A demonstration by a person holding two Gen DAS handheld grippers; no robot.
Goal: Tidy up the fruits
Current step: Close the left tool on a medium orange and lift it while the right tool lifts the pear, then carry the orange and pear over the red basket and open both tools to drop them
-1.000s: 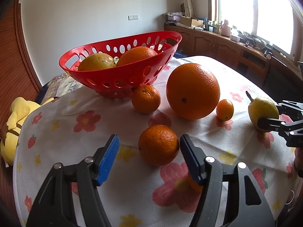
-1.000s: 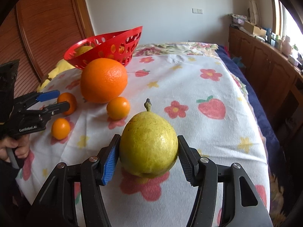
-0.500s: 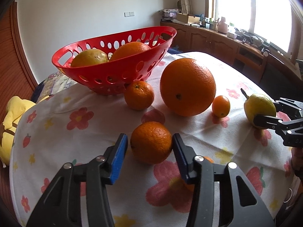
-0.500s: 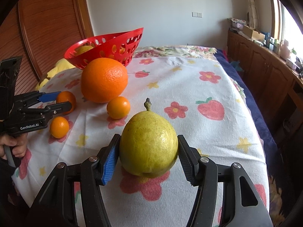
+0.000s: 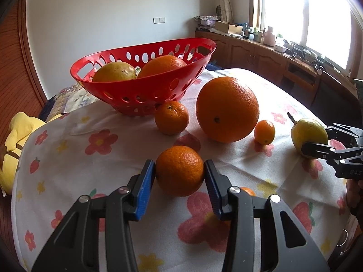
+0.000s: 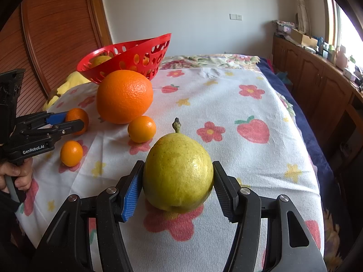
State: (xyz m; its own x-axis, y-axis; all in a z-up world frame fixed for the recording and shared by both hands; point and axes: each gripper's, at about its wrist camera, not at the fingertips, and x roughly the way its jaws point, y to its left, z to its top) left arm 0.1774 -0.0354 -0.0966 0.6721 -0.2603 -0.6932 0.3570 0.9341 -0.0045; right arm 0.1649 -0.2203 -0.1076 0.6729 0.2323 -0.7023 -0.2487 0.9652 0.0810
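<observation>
The red basket sits on the flower-print cloth well beyond the left gripper, and holds two fruits: a yellowish one and an orange. The left fingers are clamped on a mandarin resting on the cloth. Past their tips lie another mandarin, a big orange and a small kumquat-sized fruit. The right gripper has its fingers pressed against both sides of a yellow pear.
</observation>
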